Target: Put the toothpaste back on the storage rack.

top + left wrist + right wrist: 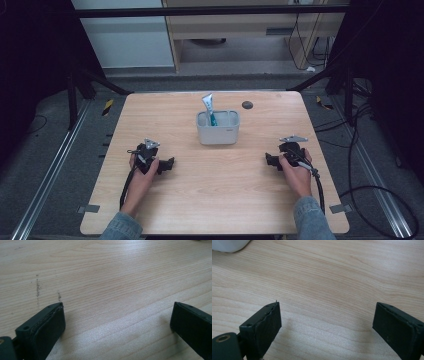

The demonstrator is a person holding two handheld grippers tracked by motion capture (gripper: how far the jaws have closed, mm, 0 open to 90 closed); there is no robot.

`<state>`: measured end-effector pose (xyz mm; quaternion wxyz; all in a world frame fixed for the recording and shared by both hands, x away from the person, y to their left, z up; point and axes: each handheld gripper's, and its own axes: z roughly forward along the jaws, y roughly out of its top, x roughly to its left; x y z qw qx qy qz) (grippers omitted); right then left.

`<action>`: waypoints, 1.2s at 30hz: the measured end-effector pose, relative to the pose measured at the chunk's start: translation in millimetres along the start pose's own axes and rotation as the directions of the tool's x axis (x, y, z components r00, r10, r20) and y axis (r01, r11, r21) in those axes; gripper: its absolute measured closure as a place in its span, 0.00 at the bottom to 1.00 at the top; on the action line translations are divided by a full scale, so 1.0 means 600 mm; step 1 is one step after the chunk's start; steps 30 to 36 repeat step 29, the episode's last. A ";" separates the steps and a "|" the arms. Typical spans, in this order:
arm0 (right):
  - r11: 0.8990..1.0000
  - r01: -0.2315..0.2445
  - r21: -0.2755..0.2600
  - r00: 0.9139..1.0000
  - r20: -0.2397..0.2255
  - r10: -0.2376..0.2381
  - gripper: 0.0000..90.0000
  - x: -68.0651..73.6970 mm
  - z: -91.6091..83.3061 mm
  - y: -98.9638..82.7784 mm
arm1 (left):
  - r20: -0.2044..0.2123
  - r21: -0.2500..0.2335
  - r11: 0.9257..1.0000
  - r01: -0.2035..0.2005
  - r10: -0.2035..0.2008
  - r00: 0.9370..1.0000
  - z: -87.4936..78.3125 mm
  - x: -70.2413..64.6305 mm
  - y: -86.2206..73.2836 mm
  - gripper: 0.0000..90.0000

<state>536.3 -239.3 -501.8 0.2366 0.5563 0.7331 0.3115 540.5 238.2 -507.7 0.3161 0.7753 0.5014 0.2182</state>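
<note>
both hand-held grippers rest on the table (215, 180) with jaws spread wide and nothing between them, the left hand-held gripper (170, 163) and right hand-held gripper (269, 160) well apart. between and beyond them stands a white bin (218, 131) with a tube (209, 107) upright inside.

One tube (208, 106) (upright) in one container (218, 134), two grippers

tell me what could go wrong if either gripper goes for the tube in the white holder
The white and teal tube leans loosely above the rim of the white plastic holder, so a jaw could knock it aside. The light holder might slide or tip when pushed. Both the left gripper and right gripper reaching inward could collide.
</note>
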 end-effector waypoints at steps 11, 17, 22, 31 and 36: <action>0.999 -0.027 -0.030 1.000 0.007 0.027 0.09 -0.001 0.007 -0.014 | 0.000 0.000 1.000 0.000 0.000 1.000 0.000 0.000 0.000 0.00; 1.000 -0.017 -0.024 1.000 0.020 0.018 0.07 0.004 0.007 -0.015 | 0.000 0.000 1.000 0.000 0.000 1.000 0.000 0.000 0.000 0.00; 1.000 -0.017 -0.016 1.000 0.022 0.017 0.04 0.007 0.008 -0.015 | 0.000 0.000 1.000 0.000 0.000 1.000 0.000 0.000 0.000 0.00; 0.999 -0.051 -0.007 0.997 0.053 0.051 0.00 0.007 0.009 -0.015 | -0.001 0.000 1.000 -0.001 0.001 1.000 0.000 0.000 0.000 0.00; 0.999 -0.051 -0.007 0.997 0.053 0.051 0.00 0.007 0.009 -0.015 | -0.001 0.000 1.000 -0.001 0.001 1.000 0.000 0.000 0.000 0.00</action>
